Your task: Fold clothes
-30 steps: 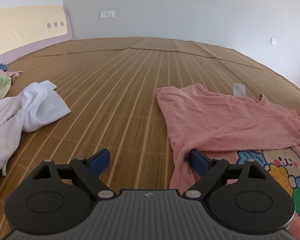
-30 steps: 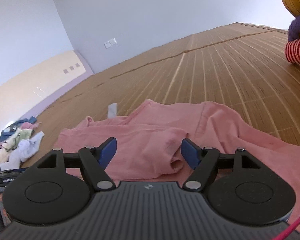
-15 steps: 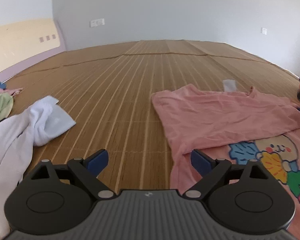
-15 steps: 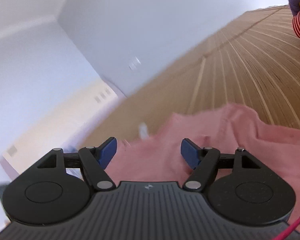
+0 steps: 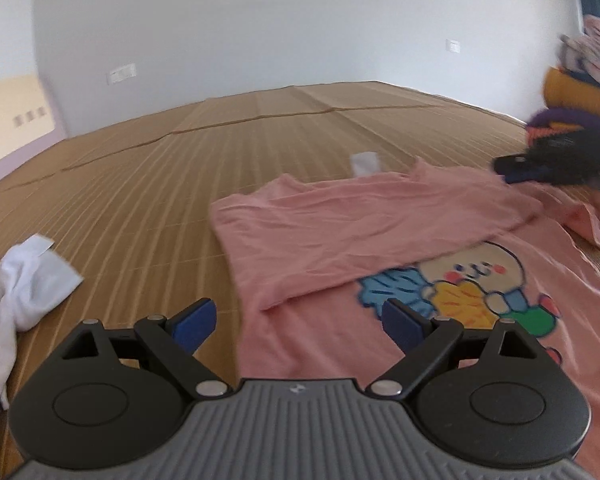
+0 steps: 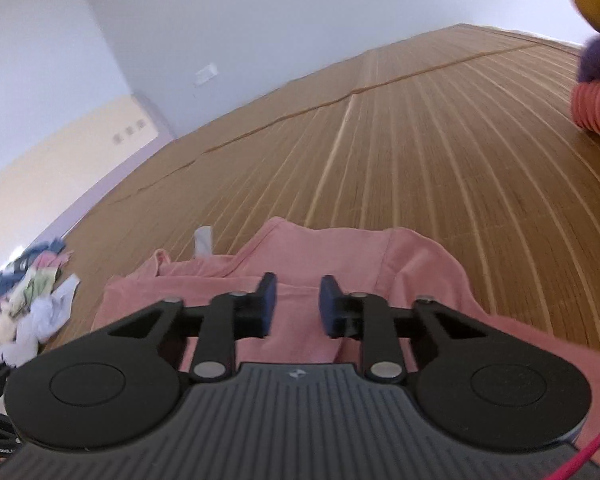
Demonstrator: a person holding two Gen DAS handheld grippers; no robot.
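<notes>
A pink T-shirt (image 5: 340, 232) with a cartoon print (image 5: 472, 292) lies on the bamboo mat (image 5: 160, 184), its upper part folded down over the front. My left gripper (image 5: 300, 320) hovers open over the shirt's near left edge, nothing between its pads. My right gripper (image 6: 296, 300) is over the shirt's (image 6: 340, 252) far sleeve area. Its jaws are closing, with a narrow gap left and pink cloth showing in that gap; no pad visibly presses on it. The left wrist view shows this gripper (image 5: 512, 170) as a dark blur at the shirt's right shoulder.
A crumpled white garment (image 5: 24, 280) lies to the left on the mat. A stack of folded clothes (image 5: 572, 92) stands at the right. A pile of mixed clothes (image 6: 28, 296) sits by the far wall. A small white slip (image 5: 365, 162) lies beyond the collar.
The right jaws have gone from wide apart to a narrow gap over the pink cloth. The left view has swung right, bringing in more of the print and the right gripper.
</notes>
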